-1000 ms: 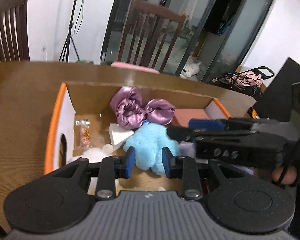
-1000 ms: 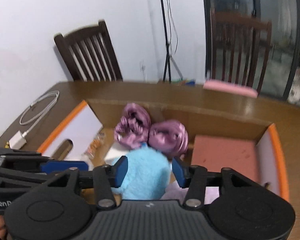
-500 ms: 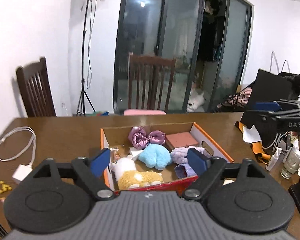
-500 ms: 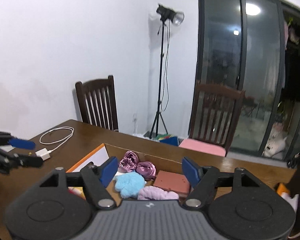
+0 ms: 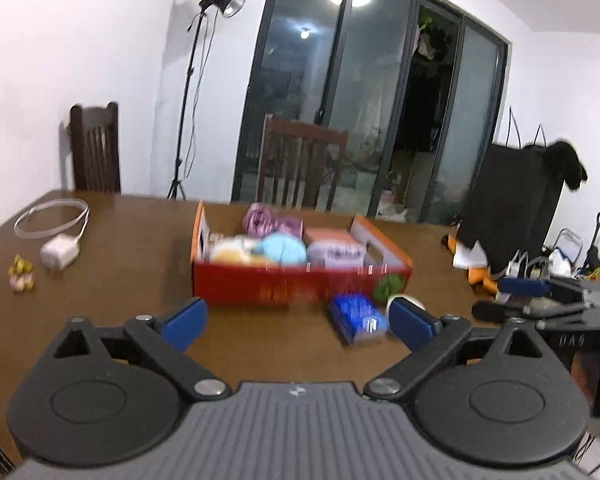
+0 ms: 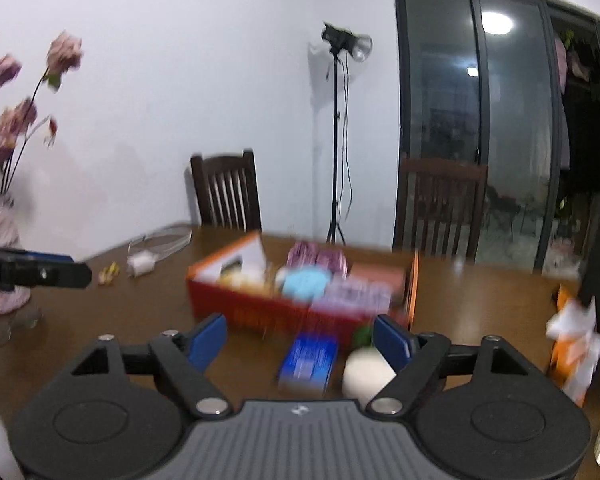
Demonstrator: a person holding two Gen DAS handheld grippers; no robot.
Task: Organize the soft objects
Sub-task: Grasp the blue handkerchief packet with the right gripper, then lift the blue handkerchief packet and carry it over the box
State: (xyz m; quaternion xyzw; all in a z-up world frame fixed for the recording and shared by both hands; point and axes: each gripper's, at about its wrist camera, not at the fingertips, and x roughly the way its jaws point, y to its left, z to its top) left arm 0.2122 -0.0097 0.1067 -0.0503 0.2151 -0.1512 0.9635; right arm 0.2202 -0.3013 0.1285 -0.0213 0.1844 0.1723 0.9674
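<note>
A red and orange cardboard box (image 5: pixel 300 282) (image 6: pixel 260 308) stands on the brown table. It holds soft things: a light blue plush (image 5: pixel 282 248) (image 6: pixel 304 282), purple scrunchies (image 5: pixel 260 218) (image 6: pixel 316 256), a lilac cloth (image 5: pixel 336 254), a yellow-white plush (image 5: pixel 232 252) and a pink pad (image 5: pixel 326 236). My left gripper (image 5: pixel 298 322) is open and empty, held back from the box. My right gripper (image 6: pixel 300 338) is open and empty, also back from the box. Both views are blurred.
A blue packet (image 5: pixel 358 318) (image 6: pixel 308 362), a white round object (image 6: pixel 366 374) and a green item (image 5: pixel 388 282) lie in front of the box. A white charger with cable (image 5: pixel 60 250) and a small yellow item (image 5: pixel 20 274) lie at the left. Chairs stand behind the table.
Both grippers have opened wide and pulled up and back from the box. The blue plush that lay between the fingers stays in the box.
</note>
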